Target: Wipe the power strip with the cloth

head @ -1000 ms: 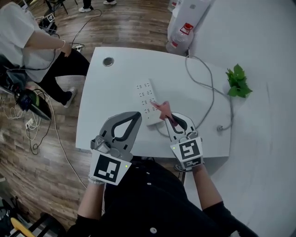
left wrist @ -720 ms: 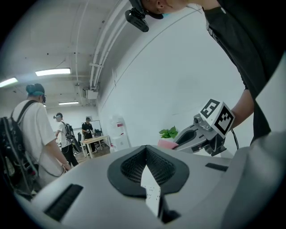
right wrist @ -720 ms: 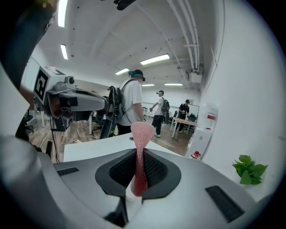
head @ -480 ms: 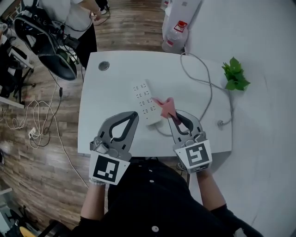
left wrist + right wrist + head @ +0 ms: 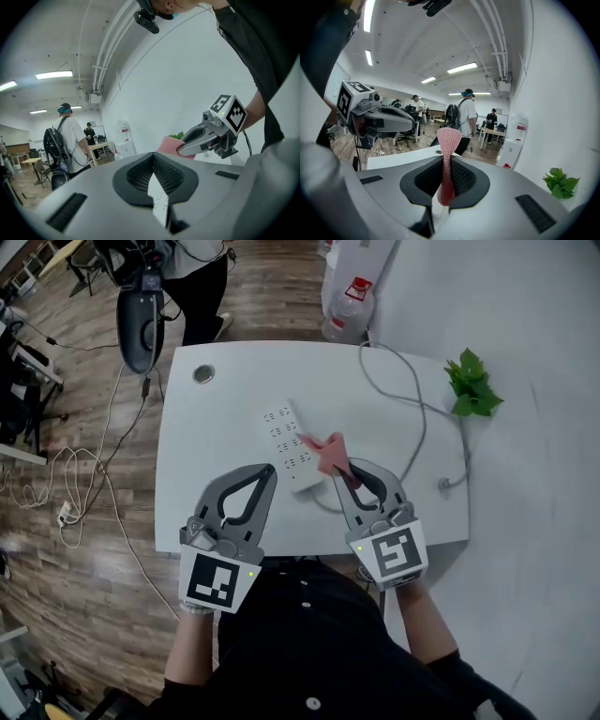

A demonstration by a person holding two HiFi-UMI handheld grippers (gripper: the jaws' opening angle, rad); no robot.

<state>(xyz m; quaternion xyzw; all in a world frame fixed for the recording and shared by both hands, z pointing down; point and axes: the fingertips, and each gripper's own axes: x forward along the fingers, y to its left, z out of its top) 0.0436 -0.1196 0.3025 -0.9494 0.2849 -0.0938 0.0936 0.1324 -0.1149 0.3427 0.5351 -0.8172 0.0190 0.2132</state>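
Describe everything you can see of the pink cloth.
The pink knitted-looking cloth is small, soft and bunched. The right gripper has its jaws shut on one end, and the free end fans out beyond them toward one long edge of the white power strip. Contact with the strip cannot be confirmed.
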